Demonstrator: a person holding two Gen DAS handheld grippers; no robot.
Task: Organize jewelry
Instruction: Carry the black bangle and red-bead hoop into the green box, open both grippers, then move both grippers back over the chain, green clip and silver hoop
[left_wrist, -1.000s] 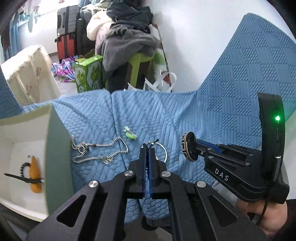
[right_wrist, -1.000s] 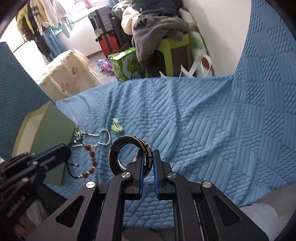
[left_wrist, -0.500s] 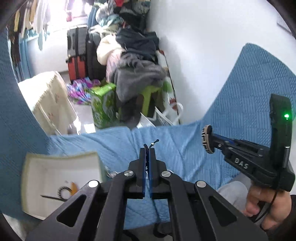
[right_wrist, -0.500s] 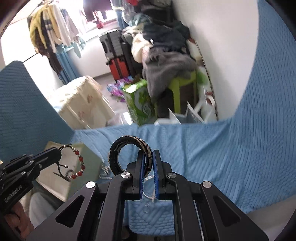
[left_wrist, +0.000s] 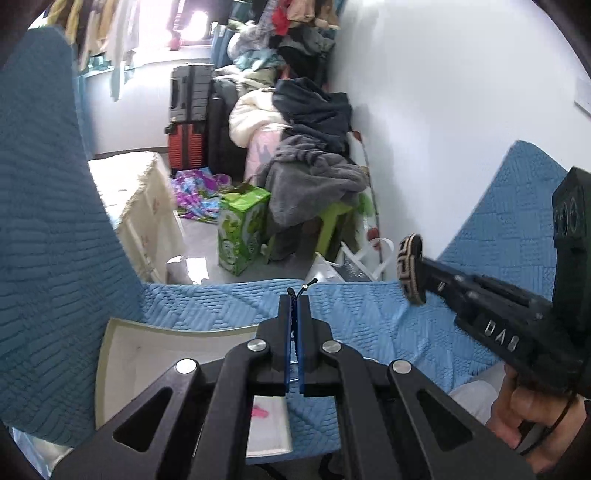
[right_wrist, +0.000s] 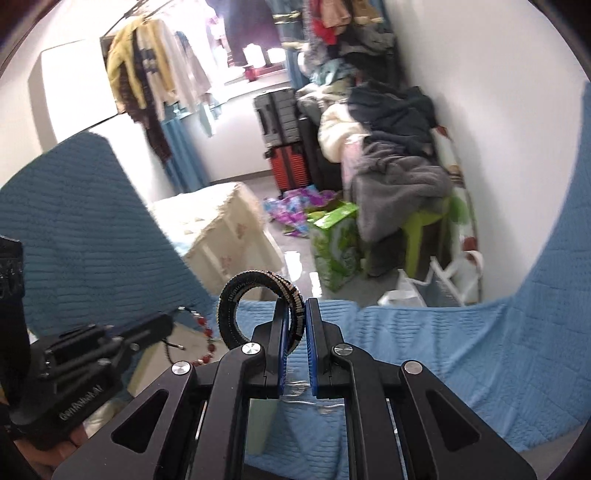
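Black woven bangle (right_wrist: 258, 306): clamped in right tongs (right_wrist: 295, 325).
Red bead bracelet (right_wrist: 205, 339): pinched by left tongs (left_wrist: 294, 317).
Box (left_wrist: 147, 354): below left tongs.
Progress: neither boxed yet.

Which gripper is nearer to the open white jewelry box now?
Left. The left gripper hangs over the open white jewelry box; the right gripper, holding the black beaded bangle, is off to its right.
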